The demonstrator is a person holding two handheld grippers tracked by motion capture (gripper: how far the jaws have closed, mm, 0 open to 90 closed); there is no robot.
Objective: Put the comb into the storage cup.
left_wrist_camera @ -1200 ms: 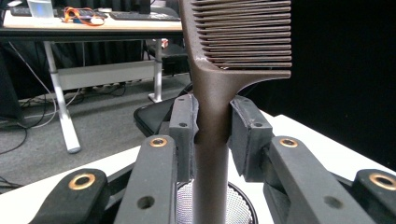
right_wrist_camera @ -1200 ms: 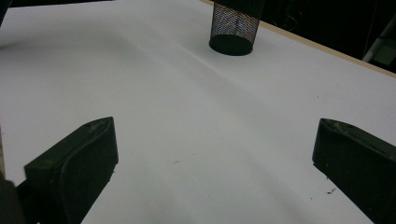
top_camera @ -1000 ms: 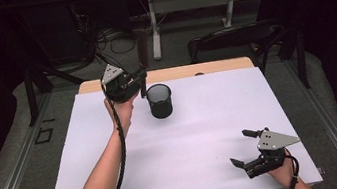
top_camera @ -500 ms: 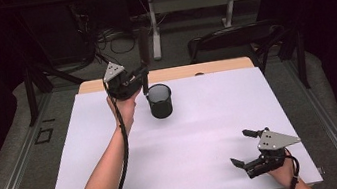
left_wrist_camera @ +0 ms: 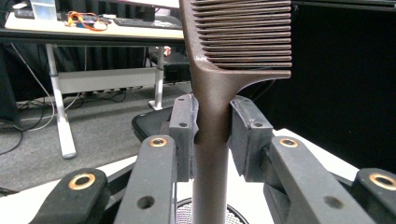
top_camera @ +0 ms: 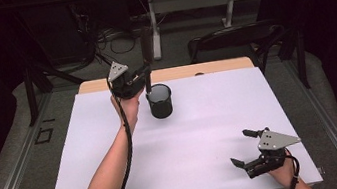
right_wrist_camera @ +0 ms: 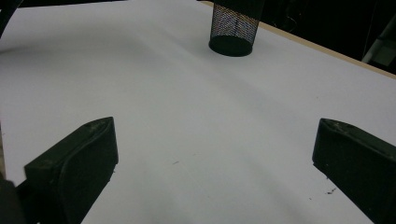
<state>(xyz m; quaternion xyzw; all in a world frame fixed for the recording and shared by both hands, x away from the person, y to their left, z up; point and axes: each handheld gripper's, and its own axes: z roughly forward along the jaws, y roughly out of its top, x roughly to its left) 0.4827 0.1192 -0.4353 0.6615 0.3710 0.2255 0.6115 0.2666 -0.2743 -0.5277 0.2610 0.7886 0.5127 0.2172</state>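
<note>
Overhead, the left gripper point(top_camera: 142, 74) was clamped on a brown comb point(left_wrist_camera: 219, 93), holding it upright just above a black mesh cup point(top_camera: 160, 101) at the far side of the white table point(top_camera: 203, 135). Nearer, the right gripper point(top_camera: 244, 150) rested with jaws wide apart, gripping nothing.

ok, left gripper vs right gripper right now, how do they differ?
The left gripper is shut on a brown comb; the right gripper is open with nothing between its fingers. The left one is held up at the far edge beside the black mesh cup, comb upright above it; the right one sits low at the near right of the table. Both carry a grey three-cornered plate.
</note>
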